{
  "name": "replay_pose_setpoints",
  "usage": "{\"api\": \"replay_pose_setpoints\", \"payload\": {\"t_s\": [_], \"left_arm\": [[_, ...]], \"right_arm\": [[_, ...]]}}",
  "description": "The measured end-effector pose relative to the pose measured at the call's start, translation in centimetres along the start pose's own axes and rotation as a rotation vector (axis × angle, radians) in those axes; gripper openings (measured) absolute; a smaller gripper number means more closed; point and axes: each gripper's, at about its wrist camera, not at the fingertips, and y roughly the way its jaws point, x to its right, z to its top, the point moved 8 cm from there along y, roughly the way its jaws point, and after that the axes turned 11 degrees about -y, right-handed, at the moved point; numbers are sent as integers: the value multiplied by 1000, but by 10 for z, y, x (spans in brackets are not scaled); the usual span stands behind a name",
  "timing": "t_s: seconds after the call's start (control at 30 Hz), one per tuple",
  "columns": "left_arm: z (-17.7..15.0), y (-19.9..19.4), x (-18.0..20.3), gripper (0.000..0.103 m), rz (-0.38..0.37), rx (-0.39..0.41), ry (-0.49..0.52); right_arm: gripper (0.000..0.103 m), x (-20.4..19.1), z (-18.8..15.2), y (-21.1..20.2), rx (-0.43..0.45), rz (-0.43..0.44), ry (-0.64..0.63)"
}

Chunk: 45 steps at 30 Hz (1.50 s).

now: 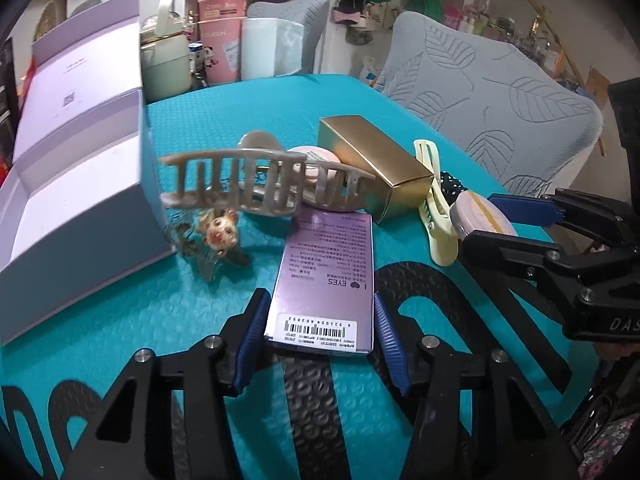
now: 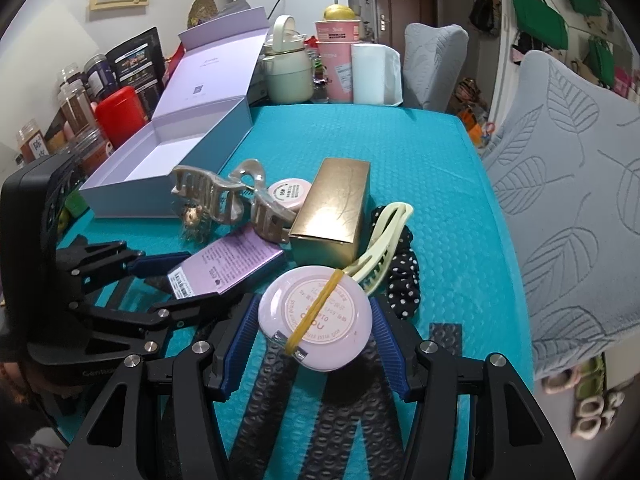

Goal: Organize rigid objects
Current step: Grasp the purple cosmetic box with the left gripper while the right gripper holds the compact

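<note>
A purple carton (image 1: pixel 328 276) printed "EYES" lies on the teal mat (image 1: pixel 120 320). My left gripper (image 1: pixel 318 328) is shut on its near end, one blue pad against each long side. In the right wrist view my right gripper (image 2: pixel 314 332) is shut on a round pink compact (image 2: pixel 316 316) bound with a yellow rubber band. Behind them lie a beige claw clip (image 1: pixel 256 184), a gold box (image 1: pixel 376 164), a small pink pot (image 1: pixel 316 156), a pale yellow hair clip (image 1: pixel 432 208) and a spotted black scrunchie (image 2: pixel 404 272). A small jewelled clip (image 1: pixel 220 236) sits by the open lavender box (image 1: pixel 72 184).
Along the table's far edge stand a green flask (image 2: pixel 288 76), pink cups (image 2: pixel 336 64) and a paper roll (image 2: pixel 372 76). Jars and a red tin (image 2: pixel 120 114) crowd the left side. Grey-covered chairs (image 2: pixel 568 200) stand at the right.
</note>
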Motion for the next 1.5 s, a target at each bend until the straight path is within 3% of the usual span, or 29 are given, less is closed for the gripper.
{"api": "replay_pose_setpoints", "payload": {"t_s": [0.3, 0.77, 1.03, 1.23, 1.3, 1.33, 1.5], "left_arm": [[-23, -31, -19, 52, 42, 14, -99], [-71, -76, -66, 52, 172, 10, -238], [-69, -72, -76, 53, 161, 5, -281], [-59, -62, -76, 71, 188, 10, -253], [-57, -59, -76, 77, 201, 14, -241], [-56, -58, -76, 78, 210, 15, -232], [-56, -55, -75, 78, 240, 25, -204]], "right_arm": [[56, -23, -3, -6, 13, 43, -40], [56, -77, -9, 5, -12, 168, -135], [56, -91, -15, 20, -57, 186, -156], [57, -90, -18, 25, -87, 178, -151], [66, -90, -19, 26, -89, 178, -149], [70, -90, -19, 25, -88, 177, -148], [70, -89, -21, 26, -95, 164, -151]]}}
